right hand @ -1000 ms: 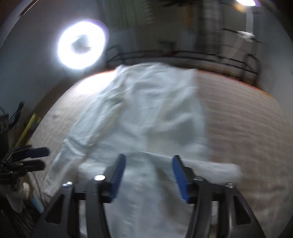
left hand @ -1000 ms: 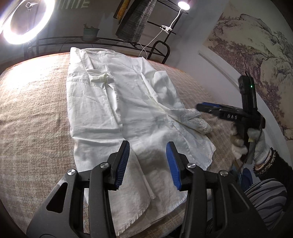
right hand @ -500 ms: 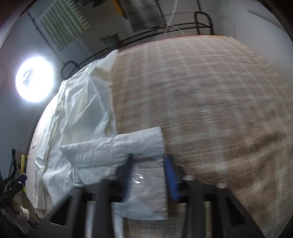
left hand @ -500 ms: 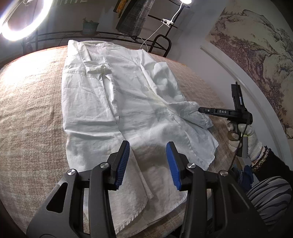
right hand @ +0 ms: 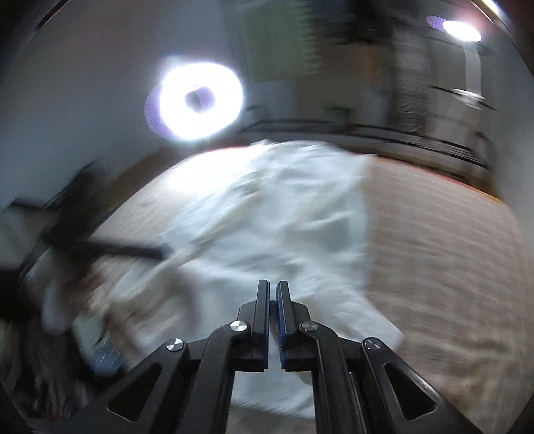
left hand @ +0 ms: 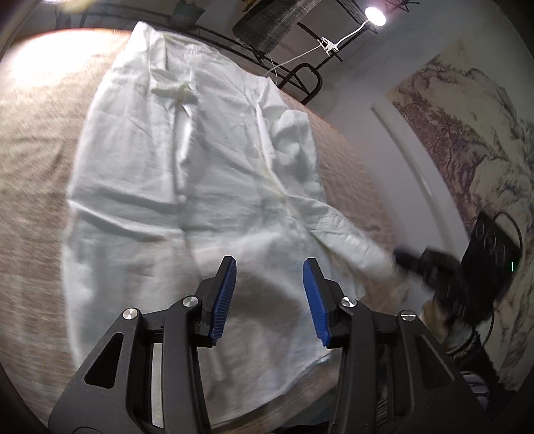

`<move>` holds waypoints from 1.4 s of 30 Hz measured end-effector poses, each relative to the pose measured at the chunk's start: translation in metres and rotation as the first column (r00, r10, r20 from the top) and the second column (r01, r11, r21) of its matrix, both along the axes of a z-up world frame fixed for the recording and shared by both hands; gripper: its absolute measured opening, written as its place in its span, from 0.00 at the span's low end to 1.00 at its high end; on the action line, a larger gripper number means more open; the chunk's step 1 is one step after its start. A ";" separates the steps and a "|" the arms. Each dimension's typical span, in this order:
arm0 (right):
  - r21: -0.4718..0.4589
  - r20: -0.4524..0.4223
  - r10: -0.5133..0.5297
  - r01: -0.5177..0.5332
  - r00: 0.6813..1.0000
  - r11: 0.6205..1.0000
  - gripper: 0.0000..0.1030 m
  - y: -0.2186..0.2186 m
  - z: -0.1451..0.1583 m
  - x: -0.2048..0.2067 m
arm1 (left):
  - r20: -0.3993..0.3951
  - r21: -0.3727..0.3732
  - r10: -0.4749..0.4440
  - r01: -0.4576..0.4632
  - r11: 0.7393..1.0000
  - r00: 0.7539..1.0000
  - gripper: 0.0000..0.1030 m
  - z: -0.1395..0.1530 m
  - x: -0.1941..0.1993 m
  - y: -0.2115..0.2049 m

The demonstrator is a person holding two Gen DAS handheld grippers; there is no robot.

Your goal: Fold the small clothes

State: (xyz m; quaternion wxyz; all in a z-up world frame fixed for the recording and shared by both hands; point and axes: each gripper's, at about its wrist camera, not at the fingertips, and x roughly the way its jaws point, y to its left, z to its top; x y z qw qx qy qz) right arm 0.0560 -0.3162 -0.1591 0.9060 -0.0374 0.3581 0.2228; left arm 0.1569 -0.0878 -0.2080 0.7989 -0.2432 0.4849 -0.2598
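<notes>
White shirt (left hand: 187,187) blurred beyond right gripper (right hand: 272,293)

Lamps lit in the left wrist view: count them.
2, possibly more hidden. A clip-on lamp shines at the top right above the metal rack; the glow of a second light is cut off at the top left edge.

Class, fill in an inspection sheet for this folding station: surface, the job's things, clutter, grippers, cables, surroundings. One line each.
Surface: brown woven cover, bare around the garment.
Job's things: one white shirt lying spread out, creased; its sleeve stretches toward the right gripper.
Clutter: nothing seen.
Grippers: left gripper open above the shirt's near part; right gripper shut, blurred, and the left view suggests it holds the sleeve end.
Cables: white lamp cord behind the surface.
Surroundings: ring light, clip lamp, black metal rack, landscape painting.
</notes>
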 end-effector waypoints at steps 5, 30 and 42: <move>-0.032 -0.152 0.222 -0.230 0.963 0.973 0.06 0.043 -0.023 -0.012 | -0.042 -0.040 -0.012 0.011 0.999 0.999 0.41 -0.008 0.001 -0.012; -0.126 -0.244 0.034 -0.066 0.969 0.990 0.03 0.015 -0.055 0.029 | -0.071 -0.090 0.037 -0.043 0.995 0.997 0.50 -0.014 -0.008 0.015; 0.020 -0.237 0.293 -0.297 0.926 0.955 0.36 0.094 -0.025 0.024 | -0.068 -0.141 0.025 -0.035 0.989 0.997 0.60 -0.007 -0.013 0.027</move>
